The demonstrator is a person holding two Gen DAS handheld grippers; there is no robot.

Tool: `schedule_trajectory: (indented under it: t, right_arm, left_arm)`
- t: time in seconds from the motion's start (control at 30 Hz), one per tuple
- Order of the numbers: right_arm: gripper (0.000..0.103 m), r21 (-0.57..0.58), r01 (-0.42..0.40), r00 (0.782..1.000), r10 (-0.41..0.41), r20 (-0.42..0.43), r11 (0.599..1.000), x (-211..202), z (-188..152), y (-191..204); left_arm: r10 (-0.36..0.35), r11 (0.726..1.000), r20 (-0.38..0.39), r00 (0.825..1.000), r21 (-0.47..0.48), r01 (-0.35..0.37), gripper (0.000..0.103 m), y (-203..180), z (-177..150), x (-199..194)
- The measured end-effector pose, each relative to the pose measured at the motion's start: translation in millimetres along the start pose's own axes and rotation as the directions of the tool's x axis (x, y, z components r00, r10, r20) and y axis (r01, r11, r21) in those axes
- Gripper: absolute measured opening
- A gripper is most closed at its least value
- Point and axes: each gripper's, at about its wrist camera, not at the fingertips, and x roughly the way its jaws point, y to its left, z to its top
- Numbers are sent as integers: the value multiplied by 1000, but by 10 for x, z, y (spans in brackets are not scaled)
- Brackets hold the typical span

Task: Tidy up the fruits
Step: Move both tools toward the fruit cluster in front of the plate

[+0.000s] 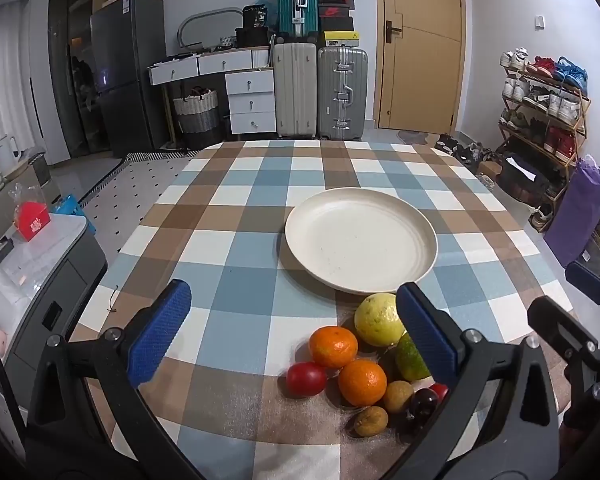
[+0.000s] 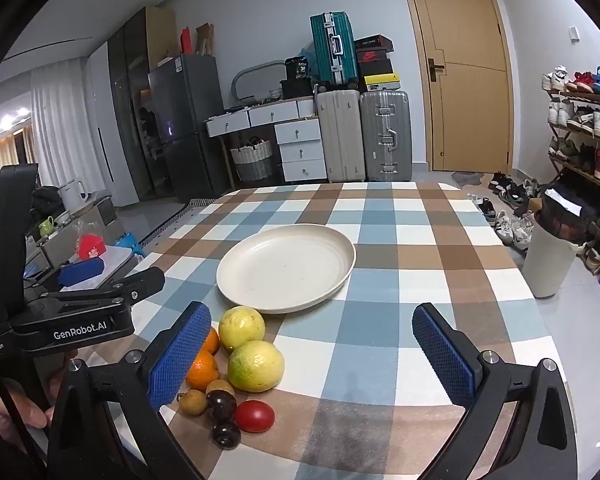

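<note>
An empty cream plate [image 1: 360,240] [image 2: 285,268] sits mid-table on the checked cloth. Just in front of it lies a cluster of fruit: a yellow fruit [image 1: 378,320] [image 2: 241,328], a yellow-green fruit [image 1: 410,358] [image 2: 255,366], two oranges [image 1: 334,346] [image 2: 201,370], a red tomato [image 1: 306,378] [image 2: 253,416], brown longans [image 1: 371,421] [image 2: 193,402] and dark cherries [image 1: 422,402] [image 2: 225,434]. My left gripper [image 1: 293,320] [image 2: 111,276] hangs open over the cluster's left side, holding nothing. My right gripper [image 2: 312,332] [image 1: 572,300] is open and empty to the cluster's right.
The checked table [image 1: 235,216] ends close on both sides. A grey cabinet [image 1: 51,280] stands to its left, a white bin [image 2: 548,260] and shoe rack [image 2: 584,140] to its right. Suitcases [image 1: 320,88] and drawers line the far wall. A hand [image 2: 19,412] grips the left tool.
</note>
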Motion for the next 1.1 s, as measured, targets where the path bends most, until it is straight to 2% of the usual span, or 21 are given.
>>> schedule_trajectory:
  t: [0.43,0.87,1.1]
  right_arm:
    - [103,-5,3,1000,-3,-4,1000,-2,-46,25]
    - [103,-7,-4,1000,4,-14,1000,33,-59,11]
    - [103,-4,-40,998,40,-39,999,86,-73,12]
  left_arm:
    - [-2,1000,2,1000,5,2,102,-94,-53,-46]
    - [1,1000,-8,1000,3,-1,102,-28,-32,28]
    - [11,1000,-34,999,9,-11,102,35,-25,86]
